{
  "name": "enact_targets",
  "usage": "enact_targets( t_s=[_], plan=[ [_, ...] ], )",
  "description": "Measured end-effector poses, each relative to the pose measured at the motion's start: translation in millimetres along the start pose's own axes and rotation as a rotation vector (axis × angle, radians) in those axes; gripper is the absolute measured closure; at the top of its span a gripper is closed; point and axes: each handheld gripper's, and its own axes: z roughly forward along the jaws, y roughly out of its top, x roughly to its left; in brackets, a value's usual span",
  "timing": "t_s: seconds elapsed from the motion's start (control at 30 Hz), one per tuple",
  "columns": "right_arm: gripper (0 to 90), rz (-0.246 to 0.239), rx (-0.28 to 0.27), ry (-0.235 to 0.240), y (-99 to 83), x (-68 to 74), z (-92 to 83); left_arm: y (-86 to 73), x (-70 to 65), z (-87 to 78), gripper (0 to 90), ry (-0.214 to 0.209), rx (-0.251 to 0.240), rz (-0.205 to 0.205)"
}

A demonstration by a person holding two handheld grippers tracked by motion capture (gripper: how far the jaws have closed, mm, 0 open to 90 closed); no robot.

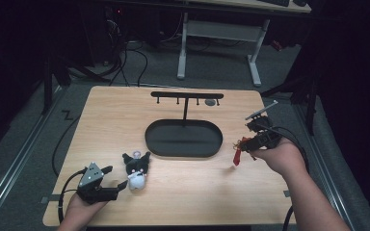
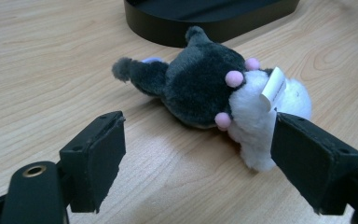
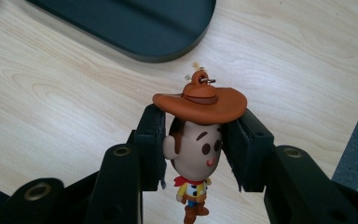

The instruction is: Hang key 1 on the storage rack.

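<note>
Wood table (image 1: 183, 187) in a dark room; right gripper (image 3: 193, 140) clamps cowboy (image 3: 196, 149), left gripper (image 2: 196, 154) agape beside plush (image 2: 205, 91)

Light wooden table (image 1: 125, 110), rounded corners, pale grain running lengthwise. Black oval tray base (image 1: 183, 138) sits on it near centre, thin post rising to crossbar with small hooks (image 1: 187, 95). Plush toy (image 1: 136, 171), dark grey head, white body, pink dots, lies on tabletop near front left, just in front of tray's left end, apart from it. Table stands on grey carpeted floor (image 1: 212, 72).
</note>
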Motion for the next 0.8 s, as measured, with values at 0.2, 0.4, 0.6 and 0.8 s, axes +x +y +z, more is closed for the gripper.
enact_targets(
  t_s=[0.2, 0.4, 0.6, 0.8],
  plan=[
    [60.6, -0.006, -0.012, 0.007, 12.3, 2.2, -2.7, 0.0, 0.9, -1.4, 18.1, 0.011, -0.01, -0.003],
    [60.6, -0.015, -0.013, 0.016, 24.7, 6.0, -1.4, -0.2, 1.0, -1.2, 18.0, 0.011, -0.011, -0.002],
    [60.6, -0.015, -0.023, 0.018, 37.5, 8.6, -0.3, -0.2, 0.8, -0.6, 17.9, 0.008, -0.01, -0.001],
    [60.6, -0.021, -0.041, 0.02, 53.3, 9.7, -0.6, -0.2, 1.2, -1.2, 17.9, 0.006, -0.009, -0.002]
  ],
)
